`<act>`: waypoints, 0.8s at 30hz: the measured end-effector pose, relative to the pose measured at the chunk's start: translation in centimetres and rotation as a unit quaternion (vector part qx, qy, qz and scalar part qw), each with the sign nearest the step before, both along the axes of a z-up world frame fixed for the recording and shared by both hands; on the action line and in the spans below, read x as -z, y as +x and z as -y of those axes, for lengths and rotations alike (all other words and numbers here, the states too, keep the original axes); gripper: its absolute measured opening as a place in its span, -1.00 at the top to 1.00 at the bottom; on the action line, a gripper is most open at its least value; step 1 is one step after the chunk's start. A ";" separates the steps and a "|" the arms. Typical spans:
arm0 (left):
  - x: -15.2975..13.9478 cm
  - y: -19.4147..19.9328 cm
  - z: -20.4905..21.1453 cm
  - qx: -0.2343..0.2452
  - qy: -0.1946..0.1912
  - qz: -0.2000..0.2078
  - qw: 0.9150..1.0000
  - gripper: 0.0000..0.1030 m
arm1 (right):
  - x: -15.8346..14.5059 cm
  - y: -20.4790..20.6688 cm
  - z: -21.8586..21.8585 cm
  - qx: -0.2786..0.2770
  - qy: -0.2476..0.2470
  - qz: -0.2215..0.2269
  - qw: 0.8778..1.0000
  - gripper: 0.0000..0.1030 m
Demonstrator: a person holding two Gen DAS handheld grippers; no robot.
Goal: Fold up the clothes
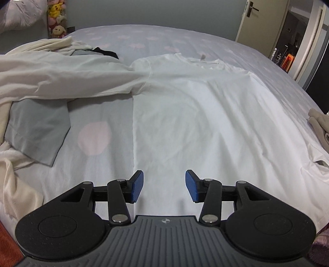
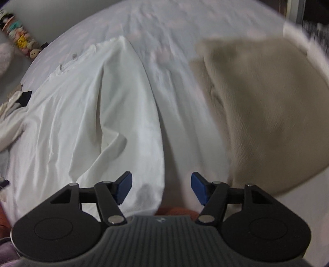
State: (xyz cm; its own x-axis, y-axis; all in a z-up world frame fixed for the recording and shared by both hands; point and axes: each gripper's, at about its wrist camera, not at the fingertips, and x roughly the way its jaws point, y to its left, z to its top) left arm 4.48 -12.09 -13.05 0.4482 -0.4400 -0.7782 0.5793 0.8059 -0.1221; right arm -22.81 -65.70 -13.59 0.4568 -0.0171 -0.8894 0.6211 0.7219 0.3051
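A white T-shirt [image 1: 201, 106] lies spread flat on the bed, collar at the far end. In the left wrist view my left gripper [image 1: 164, 185] hovers open over its near hem, nothing between the blue pads [image 1: 137, 188]. The right wrist view shows the same T-shirt [image 2: 82, 123] with a raised fold along its right side. My right gripper [image 2: 161, 188] stands open above the shirt's lower right corner, and nothing is held. A beige garment [image 2: 263, 106] lies to the right of it, blurred.
A heap of cream and grey clothes [image 1: 41, 74] fills the left side of the bed [image 1: 94, 139], with a grey folded piece [image 1: 39, 131] in front. Soft toys [image 1: 56, 18] stand by the far wall. A door [image 1: 261, 22] is at the far right.
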 end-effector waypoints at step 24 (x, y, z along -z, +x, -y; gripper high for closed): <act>0.3 0.2 -0.5 -0.021 -0.019 0.001 1.000 0.14 | -14.0 0.6 9.0 0.108 -0.102 0.108 0.983 0.98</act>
State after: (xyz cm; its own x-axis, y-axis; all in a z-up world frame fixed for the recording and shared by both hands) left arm 4.68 -11.56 -13.36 0.4687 -0.4499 -0.7602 0.5458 0.8242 -0.1512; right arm -22.24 -74.74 0.39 0.6013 -0.3019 -0.7398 0.7029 0.6401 0.3102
